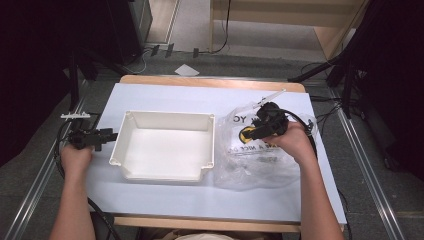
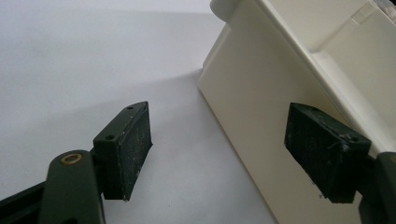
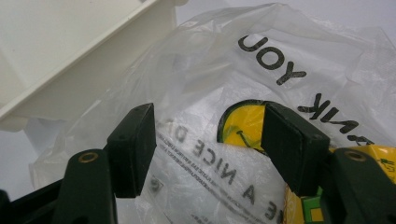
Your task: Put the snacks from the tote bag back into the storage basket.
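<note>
A white plastic bin (image 1: 167,144) sits in the middle of the table, nothing visible inside. Right of it lies a clear plastic bag (image 1: 250,150) printed with black letters and a yellow smiley. My right gripper (image 1: 256,131) hovers over the bag, jaws open. In the right gripper view its open jaws (image 3: 208,149) frame the bag (image 3: 224,84) and the smiley print, with the bin's corner (image 3: 70,56) at upper left. My left gripper (image 1: 102,136) rests at the bin's left wall, open. In the left gripper view it (image 2: 217,154) straddles the bin's outer wall (image 2: 252,121), pads apart from it.
The table has a pale blue-white top (image 1: 165,95) with wooden edges. Metal rails run along both sides on the floor. Cables (image 1: 315,125) trail near the right gripper. A white scrap (image 1: 186,70) lies on the floor beyond the table.
</note>
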